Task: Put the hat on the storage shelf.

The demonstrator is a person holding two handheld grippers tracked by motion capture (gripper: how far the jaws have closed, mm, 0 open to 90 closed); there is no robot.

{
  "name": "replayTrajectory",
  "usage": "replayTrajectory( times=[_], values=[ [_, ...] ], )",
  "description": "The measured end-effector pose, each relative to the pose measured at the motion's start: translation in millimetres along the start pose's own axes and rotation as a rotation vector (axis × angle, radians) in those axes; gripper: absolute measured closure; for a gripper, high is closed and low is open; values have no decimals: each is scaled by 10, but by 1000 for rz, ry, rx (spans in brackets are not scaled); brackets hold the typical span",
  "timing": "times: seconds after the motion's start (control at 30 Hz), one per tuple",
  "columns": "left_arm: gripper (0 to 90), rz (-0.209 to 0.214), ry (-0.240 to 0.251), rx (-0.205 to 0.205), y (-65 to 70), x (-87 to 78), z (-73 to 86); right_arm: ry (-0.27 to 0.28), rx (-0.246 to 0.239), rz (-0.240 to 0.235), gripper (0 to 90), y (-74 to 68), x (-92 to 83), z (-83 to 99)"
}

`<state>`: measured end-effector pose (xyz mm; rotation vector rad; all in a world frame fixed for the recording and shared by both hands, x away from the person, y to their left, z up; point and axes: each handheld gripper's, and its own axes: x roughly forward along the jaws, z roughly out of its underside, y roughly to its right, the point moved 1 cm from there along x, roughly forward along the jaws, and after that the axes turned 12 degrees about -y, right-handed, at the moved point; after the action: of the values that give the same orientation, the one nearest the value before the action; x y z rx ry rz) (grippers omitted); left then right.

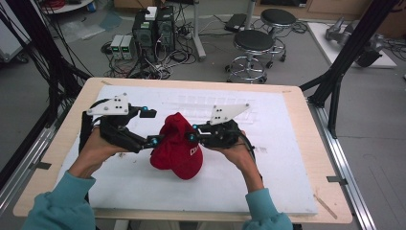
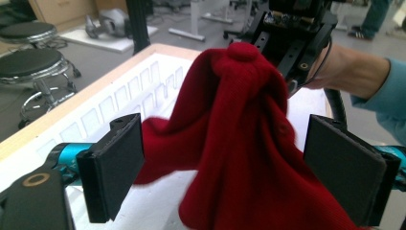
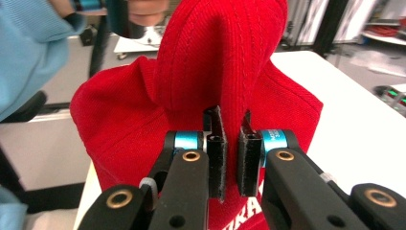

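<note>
Red knitted fabric cap (image 1: 176, 146) pinched upright by nearly closed right tool (image 3: 230, 143), open left tool (image 2: 225, 172) straddling it, likely to regrip.

A white foam sheet (image 1: 287, 158) covers most of the pale wooden tabletop (image 1: 318, 191), with a row of shallow rectangular pockets (image 1: 191, 103) pressed into its far part. Beyond the table, on the grey floor — two round black-cushioned stools on chrome bases (image 1: 253, 48), two dark computer towers (image 1: 154, 28) amid tangled cables, and two small white boxes (image 1: 122, 46) just beside them.
</note>
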<state>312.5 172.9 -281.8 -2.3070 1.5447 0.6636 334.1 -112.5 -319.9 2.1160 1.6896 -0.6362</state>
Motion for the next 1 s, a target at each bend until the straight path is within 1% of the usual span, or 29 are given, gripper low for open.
replayTrajectory(
  times=[0.07,0.1,0.13,0.17,0.2,0.27,0.4,0.43,0.53,0.57,0.6,0.63,0.67,0.7,0.73,0.8,0.83,0.93,1.0],
  values=[
    [145,0,22,5,28,-56,5,15,15,23,854,9,-29,0],
    [145,-5,30,11,42,-78,8,35,29,40,854,25,-59,0],
    [145,-5,31,12,57,-97,17,35,29,40,854,25,-59,0],
    [145,-6,32,11,69,-112,30,51,40,56,854,38,-90,-3],
    [145,-6,33,8,81,-123,50,51,40,56,854,38,-90,-3],
    [146,2,37,2,102,-142,103,61,52,77,854,46,-120,-6],
    [146,-16,33,-18,136,-148,235,77,69,110,854,53,-172,-23],
    [145,-20,29,-19,149,-139,271,81,74,119,854,53,-183,-30],
    [146,-22,34,-42,184,-91,386,96,86,147,854,61,-215,-64],
    [146,-22,32,-49,193,-72,422,96,86,147,854,61,-215,-64],
    [146,-29,28,-64,212,-30,490,99,88,163,854,61,-220,-85],
    [146,-29,28,-64,212,-30,490,99,88,163,854,61,-220,-85],
    [146,-30,26,-71,220,-9,521,103,93,177,854,61,-223,-101],
    [146,-30,26,-78,229,12,551,104,98,180,854,62,-224,-106],
    [146,-34,26,-87,240,31,579,104,98,180,854,62,-224,-106],
    [146,-52,34,-96,265,71,630,112,111,197,854,73,-224,-110],
    [146,-52,36,-101,276,90,649,112,111,197,854,73,-224,-110],
    [146,-48,35,-120,317,198,711,116,120,208,854,84,-218,-115],
    [147,-49,21,-125,336,280,730,123,125,213,854,81,-213,-129]
  ],
)
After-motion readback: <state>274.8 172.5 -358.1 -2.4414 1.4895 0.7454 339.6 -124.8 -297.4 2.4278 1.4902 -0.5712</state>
